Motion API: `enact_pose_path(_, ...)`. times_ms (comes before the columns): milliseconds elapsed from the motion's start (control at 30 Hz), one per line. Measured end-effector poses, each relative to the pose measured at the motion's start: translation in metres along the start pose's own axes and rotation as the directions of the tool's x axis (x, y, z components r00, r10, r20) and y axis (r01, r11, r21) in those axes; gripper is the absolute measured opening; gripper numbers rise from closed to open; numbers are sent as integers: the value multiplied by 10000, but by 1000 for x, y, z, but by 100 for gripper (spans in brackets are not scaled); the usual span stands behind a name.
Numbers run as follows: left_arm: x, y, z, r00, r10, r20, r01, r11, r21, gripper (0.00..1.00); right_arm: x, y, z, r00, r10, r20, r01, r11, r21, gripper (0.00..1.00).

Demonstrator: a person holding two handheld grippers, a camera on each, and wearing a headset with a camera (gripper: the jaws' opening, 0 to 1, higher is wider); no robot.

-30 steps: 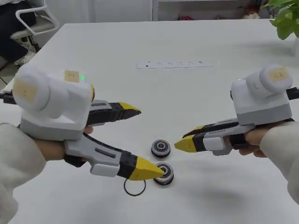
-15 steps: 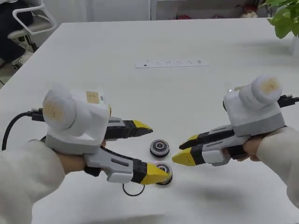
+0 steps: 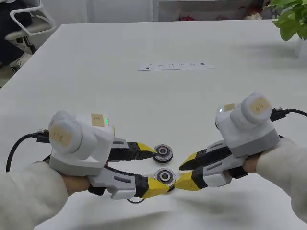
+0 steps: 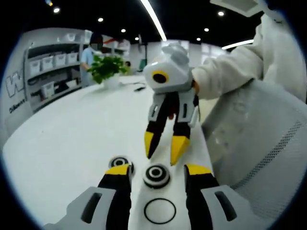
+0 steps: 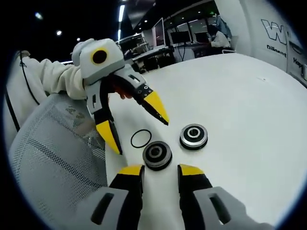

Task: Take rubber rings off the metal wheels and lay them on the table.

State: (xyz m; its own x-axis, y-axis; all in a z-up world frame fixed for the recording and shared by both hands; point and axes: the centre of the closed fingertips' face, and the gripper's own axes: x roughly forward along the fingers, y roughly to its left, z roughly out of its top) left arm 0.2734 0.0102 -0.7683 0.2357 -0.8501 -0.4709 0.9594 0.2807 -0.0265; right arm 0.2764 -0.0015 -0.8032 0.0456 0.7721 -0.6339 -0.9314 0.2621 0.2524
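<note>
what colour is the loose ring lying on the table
Black. The ring is a thin plain loop, clearest in the right gripper view.

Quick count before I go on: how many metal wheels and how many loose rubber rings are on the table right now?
metal wheels: 2
loose rubber ring: 1
total: 3

Head view looks down from above; the low, close gripper views face each other, sharing the metal wheel (image 4: 157, 175).
</note>
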Motion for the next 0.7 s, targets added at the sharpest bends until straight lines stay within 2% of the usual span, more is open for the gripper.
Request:
enact_pose_path(133, 5, 0, -3, 10000, 47, 37, -46, 9993, -360, 38, 5, 2, -3, 9997, 14, -228, -20, 9996, -270, 24)
enact_pose_path(300, 7, 1, -7, 9999, 148, 13, -147, 9991, -396, 31, 6, 4, -2, 9997, -11, -263, 0, 9991, -422, 22)
enact_pose_path(367, 8, 2, -9, 9999, 152, 37, -149, 9972, -736, 30, 8, 4, -2, 9996, -43, -281, 29, 9988, -498, 21)
enact_pose_path(533, 8, 4, -11, 9997, 257, -13, -257, 9984, -496, 26, 10, 3, -2, 9995, -111, -301, 90, 9976, -691, 21)
enact_pose_path(600, 9, 5, -11, 9996, 300, -5, -299, 9981, -543, 23, 10, 2, -1, 9995, -155, -284, 134, 9974, -711, 20)
enact_pose_path(700, 11, 5, -12, 9996, 268, -19, -268, 9973, -677, 23, 10, 2, -1, 9995, -178, -243, 161, 9974, -697, 19)
